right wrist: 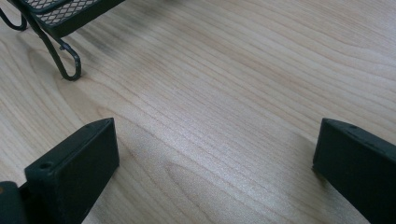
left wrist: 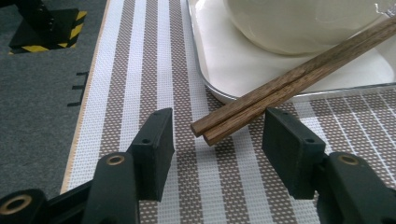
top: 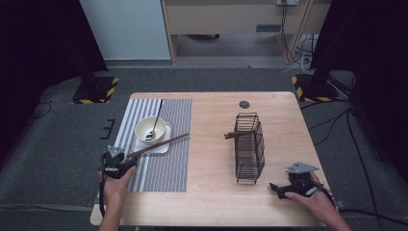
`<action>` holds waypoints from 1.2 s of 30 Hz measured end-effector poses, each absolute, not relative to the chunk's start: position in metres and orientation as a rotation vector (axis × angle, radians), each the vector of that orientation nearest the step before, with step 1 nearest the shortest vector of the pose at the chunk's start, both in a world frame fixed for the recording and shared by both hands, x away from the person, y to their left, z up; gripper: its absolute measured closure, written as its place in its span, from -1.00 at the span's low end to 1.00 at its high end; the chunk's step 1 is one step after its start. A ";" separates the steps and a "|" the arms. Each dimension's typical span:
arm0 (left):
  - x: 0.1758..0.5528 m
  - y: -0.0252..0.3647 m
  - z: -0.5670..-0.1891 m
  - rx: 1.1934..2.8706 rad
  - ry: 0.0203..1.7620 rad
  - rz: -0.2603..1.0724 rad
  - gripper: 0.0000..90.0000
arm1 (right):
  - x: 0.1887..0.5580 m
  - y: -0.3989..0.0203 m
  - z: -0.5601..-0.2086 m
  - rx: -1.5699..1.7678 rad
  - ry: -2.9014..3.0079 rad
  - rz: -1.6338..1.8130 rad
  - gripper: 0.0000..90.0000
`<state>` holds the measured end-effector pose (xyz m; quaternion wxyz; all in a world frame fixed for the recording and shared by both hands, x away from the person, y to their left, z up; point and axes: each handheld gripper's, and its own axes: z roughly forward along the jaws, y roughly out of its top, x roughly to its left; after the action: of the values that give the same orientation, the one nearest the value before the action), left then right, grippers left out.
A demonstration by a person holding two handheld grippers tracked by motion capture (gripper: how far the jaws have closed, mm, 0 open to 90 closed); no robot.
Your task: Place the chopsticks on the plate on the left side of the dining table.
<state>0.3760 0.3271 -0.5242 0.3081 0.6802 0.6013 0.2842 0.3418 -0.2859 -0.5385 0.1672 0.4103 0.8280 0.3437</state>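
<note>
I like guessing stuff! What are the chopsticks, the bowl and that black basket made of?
The chopsticks look like dark brown wood: you can see grain lines, with a matte finish. The bowl seems to be glazed ceramic, cream and a bit shiny, though it could be plastic. The black basket looks like painted metal wire, thin bars with mesh.

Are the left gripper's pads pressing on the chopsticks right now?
No, the chopsticks end between the left gripper jaws with bare placemat showing on both sides.
</note>
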 end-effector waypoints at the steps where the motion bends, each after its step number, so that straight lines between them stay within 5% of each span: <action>1: 0.376 0.328 -0.525 1.795 1.593 0.753 -0.04 | 0.342 -0.286 -0.539 1.168 2.356 0.978 -1.00; 36: 0.376 0.331 -0.526 1.798 1.565 0.812 0.25 | 0.342 -0.286 -0.538 1.169 2.356 0.978 -1.00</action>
<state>0.3756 0.3309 -0.5258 0.3066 0.6797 0.5915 0.3068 0.3418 -0.2858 -0.5385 0.1668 0.4107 0.8279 0.3436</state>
